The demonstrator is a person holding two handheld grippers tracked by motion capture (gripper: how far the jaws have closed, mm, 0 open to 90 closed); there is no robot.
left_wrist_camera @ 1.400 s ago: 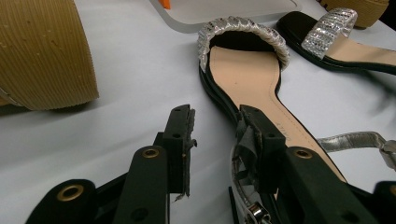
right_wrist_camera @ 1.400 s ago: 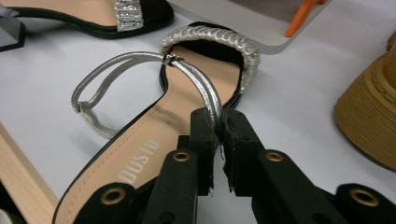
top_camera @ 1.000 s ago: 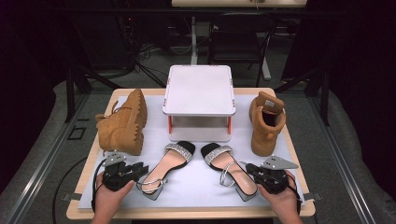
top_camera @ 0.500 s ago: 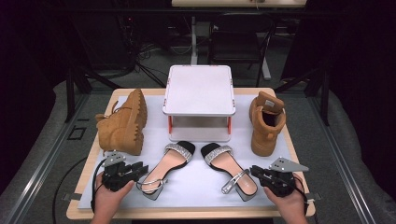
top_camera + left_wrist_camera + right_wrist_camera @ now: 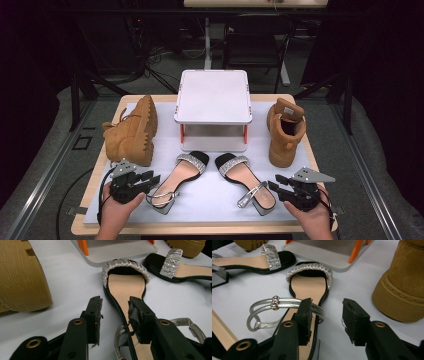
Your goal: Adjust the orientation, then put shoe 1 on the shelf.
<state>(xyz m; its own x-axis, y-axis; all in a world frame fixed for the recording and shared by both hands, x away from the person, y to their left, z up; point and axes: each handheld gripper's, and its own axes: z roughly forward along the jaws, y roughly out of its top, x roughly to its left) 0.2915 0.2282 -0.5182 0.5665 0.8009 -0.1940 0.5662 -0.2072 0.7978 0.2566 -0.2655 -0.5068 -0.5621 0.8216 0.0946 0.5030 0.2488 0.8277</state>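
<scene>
Both sets of jaws gape, nothing gripped: left gripper (image 5: pixel 150 178) straddles left sandal (image 5: pixel 181 177) heel edge, right gripper (image 5: pixel 276 187) sits by right sandal (image 5: pixel 246 181) ankle strap (image 5: pixel 284 303) on the surface, so closing likely snags the strap & drags the shoe askew.

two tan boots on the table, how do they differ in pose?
The left boot lies on its side with its ridged sole facing the white stand; the right boot stands upright on its sole, its opening facing up. The left boot sits left of the stand near the left gripper; the right boot sits right of it. Both are tan with a lugged sole and lie untouched.
</scene>
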